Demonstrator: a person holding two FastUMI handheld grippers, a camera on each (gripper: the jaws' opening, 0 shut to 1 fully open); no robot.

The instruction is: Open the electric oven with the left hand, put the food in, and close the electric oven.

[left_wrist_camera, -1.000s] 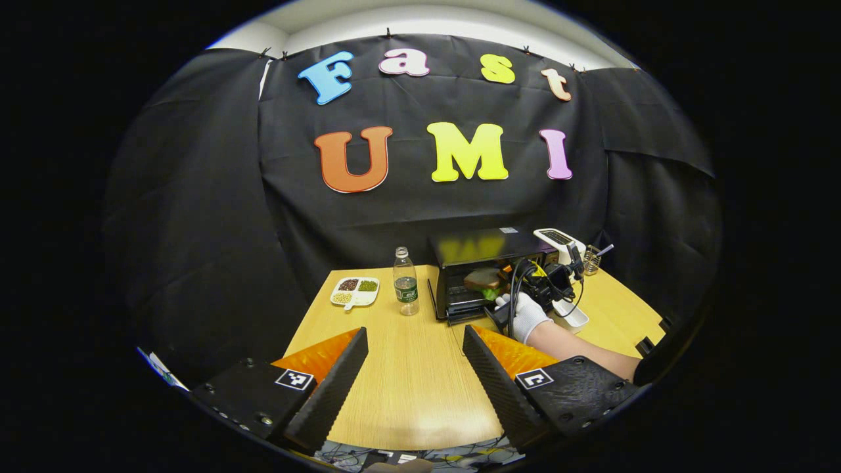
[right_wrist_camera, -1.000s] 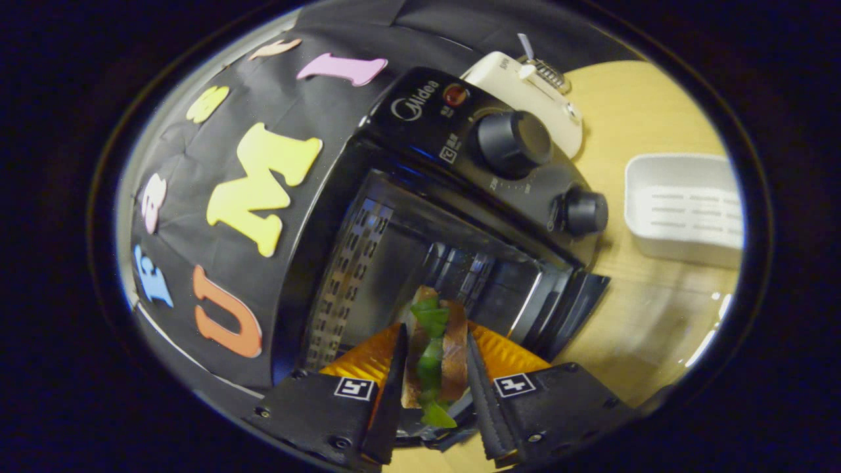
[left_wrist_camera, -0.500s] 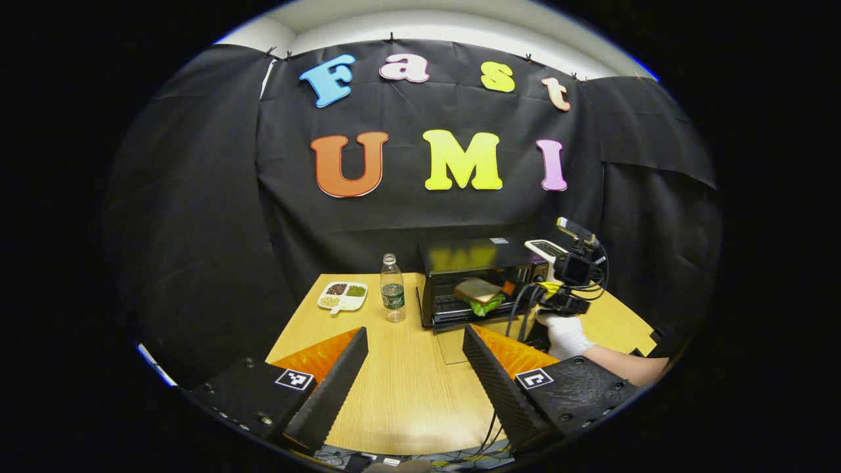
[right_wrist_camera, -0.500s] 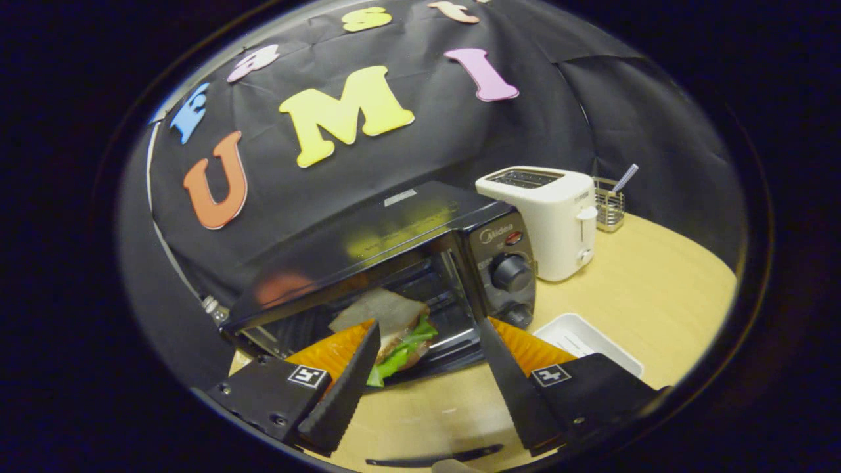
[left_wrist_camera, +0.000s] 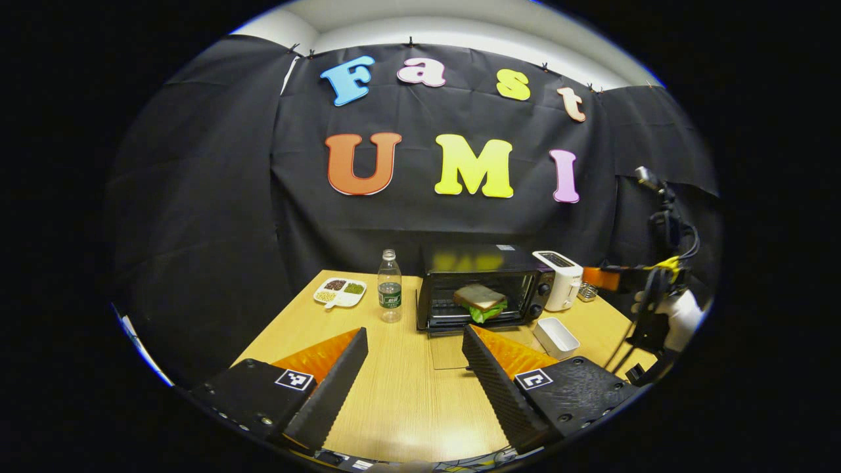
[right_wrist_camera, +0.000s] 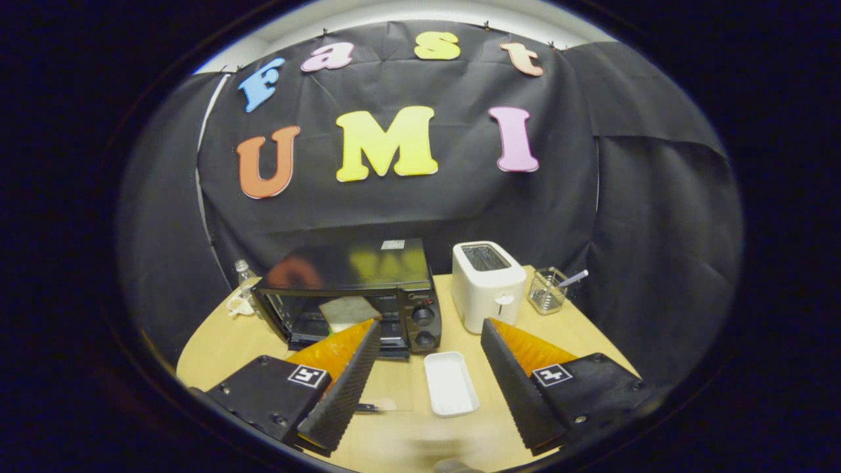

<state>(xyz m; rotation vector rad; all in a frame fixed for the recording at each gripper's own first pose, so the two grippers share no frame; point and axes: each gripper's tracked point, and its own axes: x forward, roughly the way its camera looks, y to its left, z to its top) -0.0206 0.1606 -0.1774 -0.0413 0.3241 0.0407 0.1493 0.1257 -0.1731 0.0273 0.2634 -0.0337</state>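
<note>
Sandwich point(left_wrist_camera: 481, 299) in oven point(left_wrist_camera: 483, 289), door down. Both claws wide apart, empty: left gripper point(left_wrist_camera: 414, 374), right gripper point(right_wrist_camera: 430, 374). Next: lift door shut.

On the table point(left_wrist_camera: 407, 407) the oven point(left_wrist_camera: 483, 286) stands in the middle with the sandwich point(left_wrist_camera: 481, 299) inside, the bottle point(left_wrist_camera: 389, 287) and divided dish point(left_wrist_camera: 339, 292) to its left, the toaster point(left_wrist_camera: 557, 279) to its right, and the tray point(left_wrist_camera: 556, 336) before the toaster.

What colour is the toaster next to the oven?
White; the toaster shows best in the right gripper view.
</note>
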